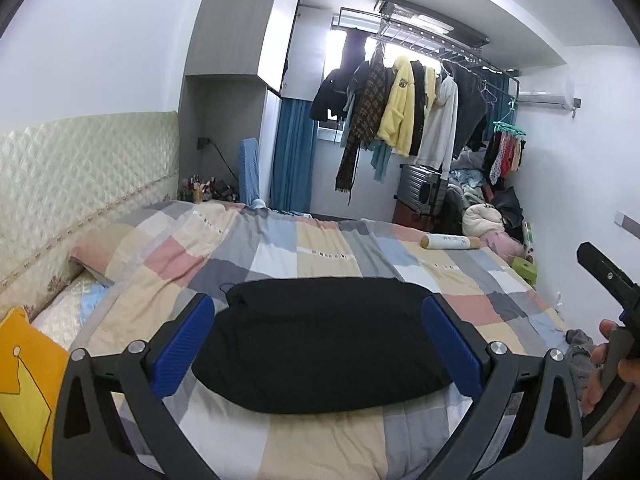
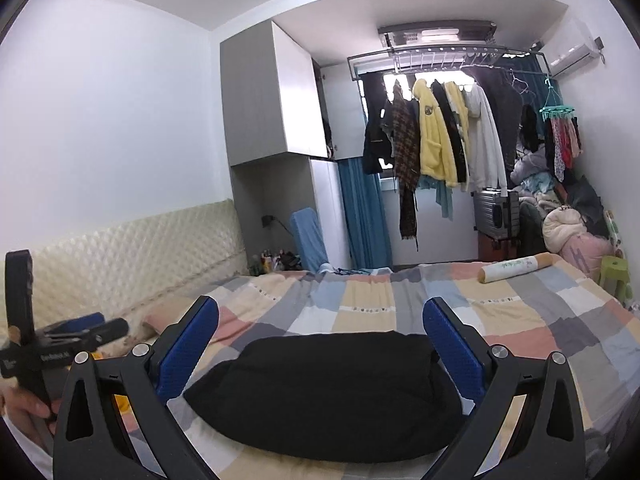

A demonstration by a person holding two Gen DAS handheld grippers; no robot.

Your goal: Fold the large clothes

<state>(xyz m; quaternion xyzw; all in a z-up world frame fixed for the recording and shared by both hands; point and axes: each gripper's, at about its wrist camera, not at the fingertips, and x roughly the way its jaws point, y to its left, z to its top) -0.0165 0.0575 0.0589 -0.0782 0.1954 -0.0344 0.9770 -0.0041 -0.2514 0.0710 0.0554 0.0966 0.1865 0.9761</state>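
A black garment lies folded into a compact rectangle on the patchwork bedspread; it also shows in the right wrist view. My left gripper is open and empty, raised above the garment with its blue pads apart. My right gripper is also open and empty above the garment. Part of the right gripper's body shows at the right edge of the left wrist view. The left gripper shows at the left edge of the right wrist view.
A cream padded headboard runs along the left. A rolled cylinder pillow lies at the far right of the bed. Hanging clothes, a suitcase and piles of laundry stand beyond. A yellow cushion lies near left.
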